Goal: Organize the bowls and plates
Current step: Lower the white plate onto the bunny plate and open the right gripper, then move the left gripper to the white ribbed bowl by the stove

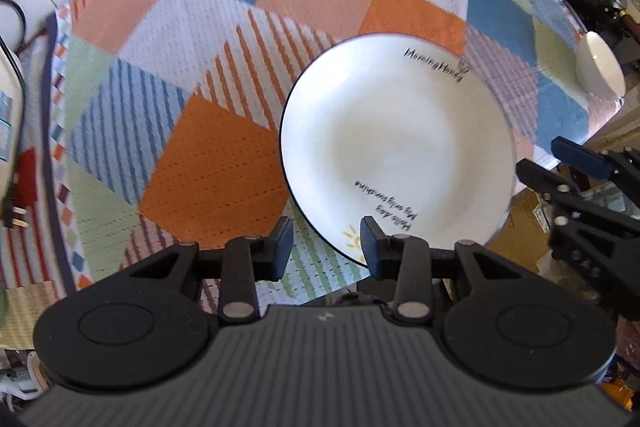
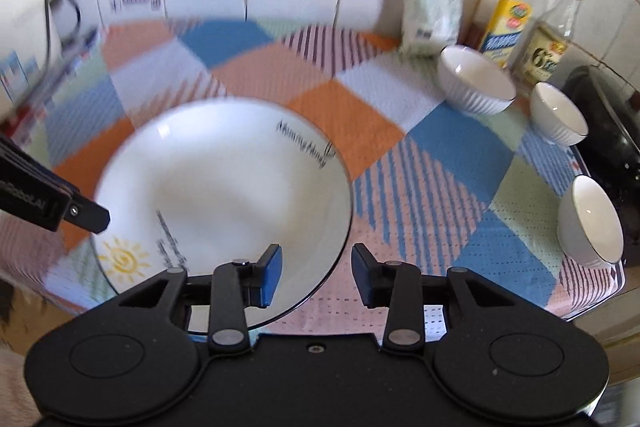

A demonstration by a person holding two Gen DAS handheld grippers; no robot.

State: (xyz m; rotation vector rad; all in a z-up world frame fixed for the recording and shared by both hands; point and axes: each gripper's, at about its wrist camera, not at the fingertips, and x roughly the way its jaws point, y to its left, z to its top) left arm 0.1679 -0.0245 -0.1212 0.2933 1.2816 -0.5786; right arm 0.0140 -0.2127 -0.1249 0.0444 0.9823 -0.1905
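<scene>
A white plate [image 1: 396, 143] with a dark rim, printed text and a yellow sun lies on the patchwork cloth near the table's front edge; it also shows in the right wrist view [image 2: 224, 195]. My left gripper [image 1: 326, 247] is open at the plate's near rim, empty. My right gripper [image 2: 316, 275] is open, its left finger over the plate's near right rim; it also shows in the left wrist view [image 1: 568, 167]. Three white bowls stand apart at the right: a ribbed one [image 2: 476, 83], a smaller one [image 2: 558, 115] and one near the edge [image 2: 590, 223].
A patchwork cloth [image 1: 200, 155] covers the table. A white bag [image 2: 432, 15] and two bottles [image 2: 508, 15] stand at the back wall. A dark appliance [image 2: 612, 131] sits at the far right. A plug and cord [image 1: 12, 203] lie at the left.
</scene>
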